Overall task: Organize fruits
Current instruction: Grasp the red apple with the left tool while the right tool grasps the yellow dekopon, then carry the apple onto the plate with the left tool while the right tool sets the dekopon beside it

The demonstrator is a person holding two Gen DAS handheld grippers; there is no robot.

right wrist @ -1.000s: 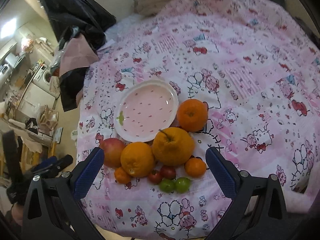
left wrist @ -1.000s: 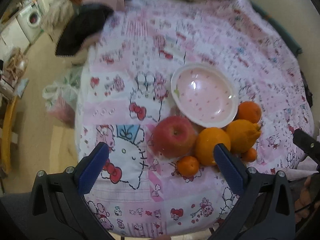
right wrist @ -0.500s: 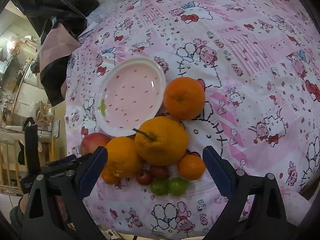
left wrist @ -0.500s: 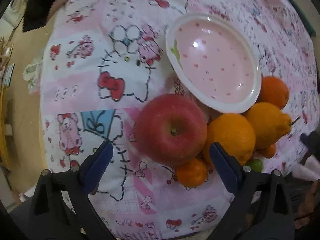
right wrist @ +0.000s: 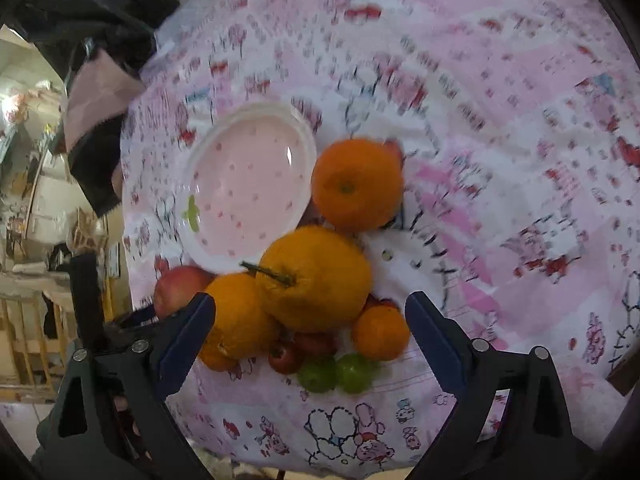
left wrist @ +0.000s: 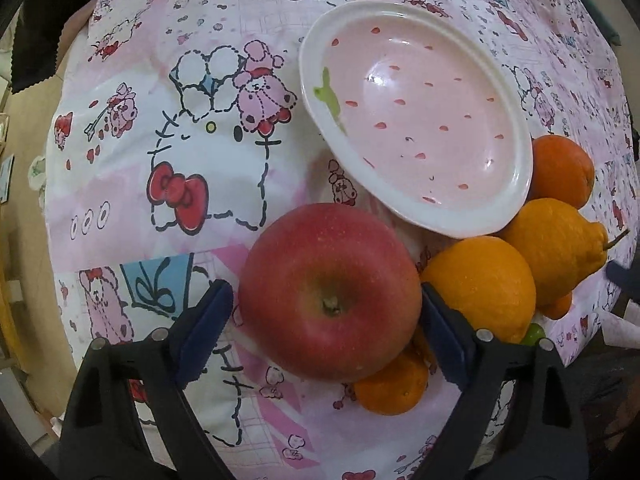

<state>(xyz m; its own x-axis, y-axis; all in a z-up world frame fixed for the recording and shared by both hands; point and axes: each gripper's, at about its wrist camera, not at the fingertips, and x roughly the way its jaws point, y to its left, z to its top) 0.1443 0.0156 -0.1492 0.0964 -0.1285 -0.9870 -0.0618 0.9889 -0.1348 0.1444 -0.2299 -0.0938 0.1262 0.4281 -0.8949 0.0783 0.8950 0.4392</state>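
The left tool straddles the apple just beside the plate, jaws closing, not yet clamped. The right tool hangs wide open over the oranges.

One apple, one plate, five orange citrus fruits, two green fruits.

I can read no words, numbers or brand marks from here; the pink cartoon-print tablecloth and the pink strawberry-patterned plate carry only drawn figures, nothing lettered.
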